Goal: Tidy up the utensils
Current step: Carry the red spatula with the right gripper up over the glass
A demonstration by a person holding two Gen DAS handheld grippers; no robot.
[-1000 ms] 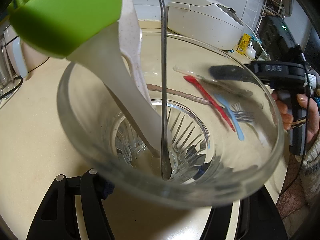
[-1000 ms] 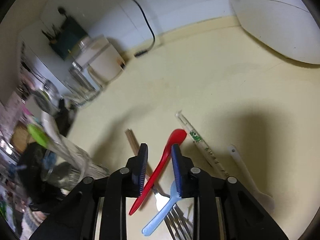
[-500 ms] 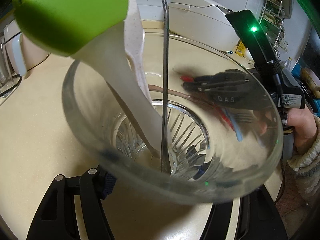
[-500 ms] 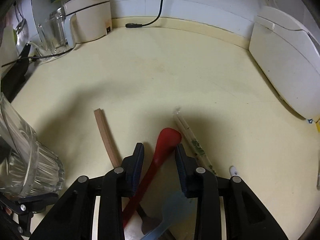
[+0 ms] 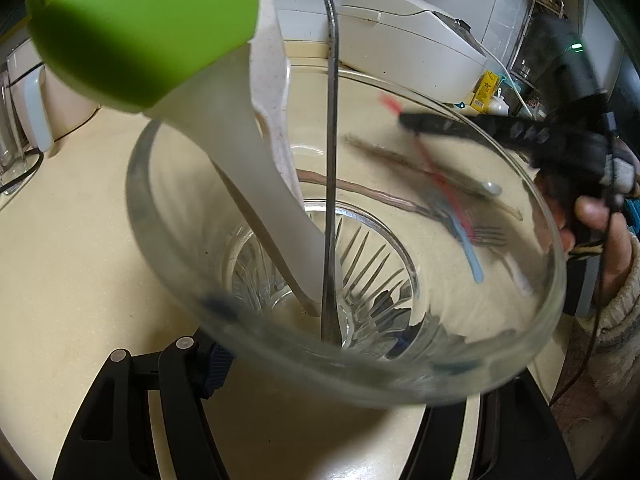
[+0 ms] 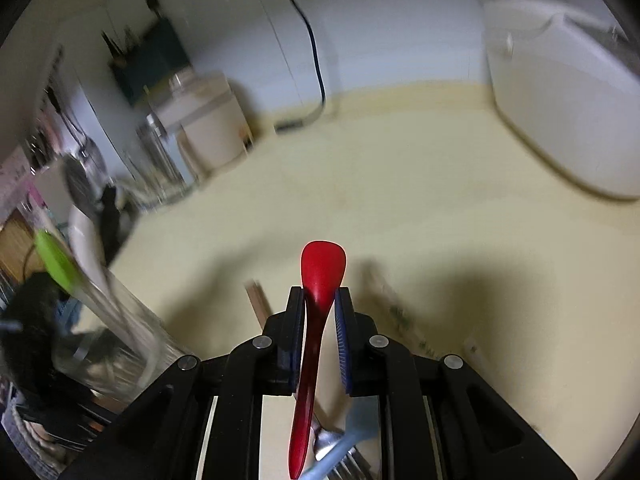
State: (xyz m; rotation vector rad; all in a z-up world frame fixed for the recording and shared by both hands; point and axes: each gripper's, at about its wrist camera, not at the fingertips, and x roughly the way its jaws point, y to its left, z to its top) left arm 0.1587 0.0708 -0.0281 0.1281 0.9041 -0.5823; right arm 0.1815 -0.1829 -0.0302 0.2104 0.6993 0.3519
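The right gripper (image 6: 320, 300) is closing its jaws on the neck of the red spoon (image 6: 322, 268), just below the bowl, lifted clear of the countertop (image 6: 400, 184) toward its near edge. The spoon looks light, stiff, smooth plastic, liable to swivel with its long handle hanging. The left gripper (image 5: 320, 364) stays clamped around the glass tumbler (image 5: 280, 344), fragile and slippery.

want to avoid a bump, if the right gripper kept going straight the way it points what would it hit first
Probably the bare yellow counter. The right gripper, closing on the red spoon, tilts downward with nothing ahead; depth is unclear.
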